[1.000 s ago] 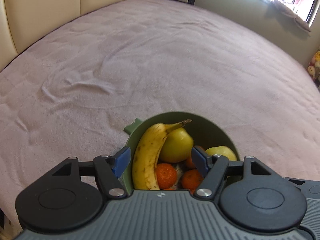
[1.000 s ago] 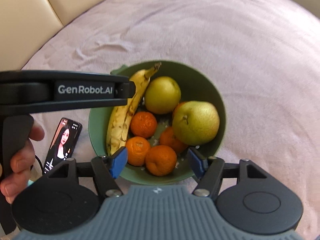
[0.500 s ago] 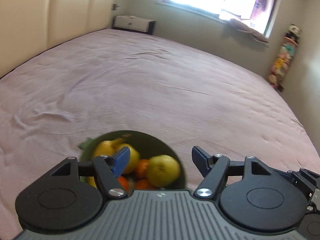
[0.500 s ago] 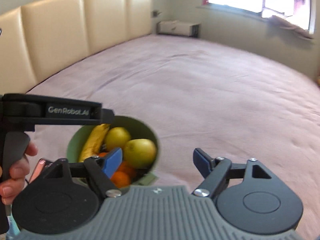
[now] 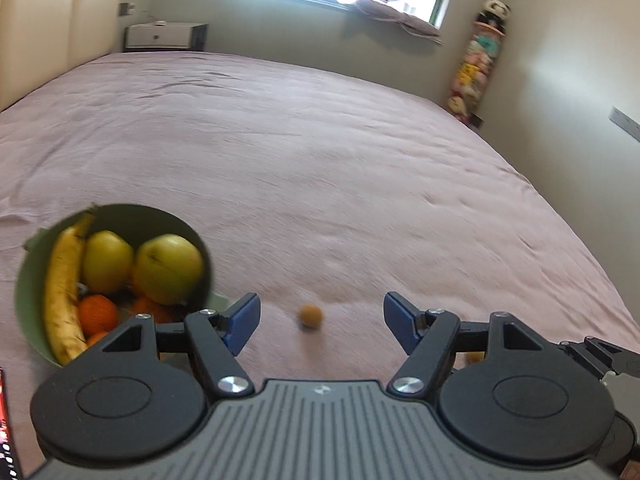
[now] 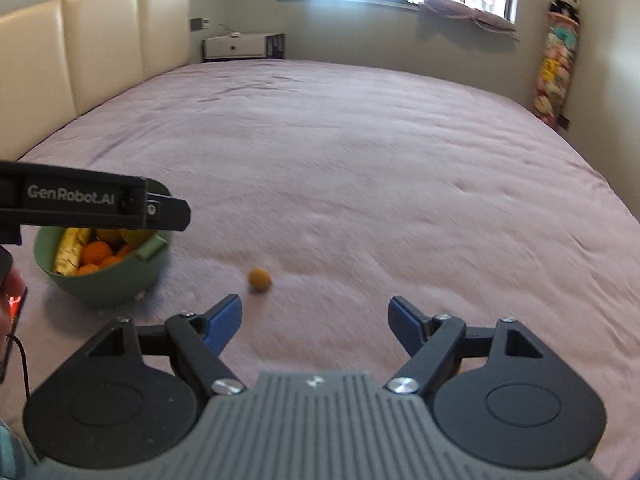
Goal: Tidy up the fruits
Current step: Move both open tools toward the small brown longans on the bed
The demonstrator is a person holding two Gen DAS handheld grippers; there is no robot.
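A green bowl [image 5: 28,280] sits on the pink bed at my left, holding a banana [image 5: 60,296], two yellow-green pears [image 5: 168,268] and several mandarins [image 5: 98,314]. It also shows in the right wrist view [image 6: 104,284]. A small orange fruit [image 5: 310,315] lies loose on the bedspread right of the bowl; it also shows in the right wrist view [image 6: 259,279]. My left gripper [image 5: 320,320] is open and empty, just short of that fruit. My right gripper [image 6: 314,322] is open and empty, a little behind and right of it. The left gripper's body [image 6: 92,204] crosses above the bowl.
The pink bedspread [image 6: 380,160] spreads wide ahead. A cream headboard [image 6: 92,48] stands at the left, a nightstand [image 6: 244,46] at the back. A phone [image 5: 6,420] lies at the near left edge. A second small orange thing [image 5: 474,357] peeks from behind my left gripper's right finger.
Both grippers have swung up and to the right, away from over the bowl. The bowl now sits at the left of both views, and the loose small fruit has come into sight.
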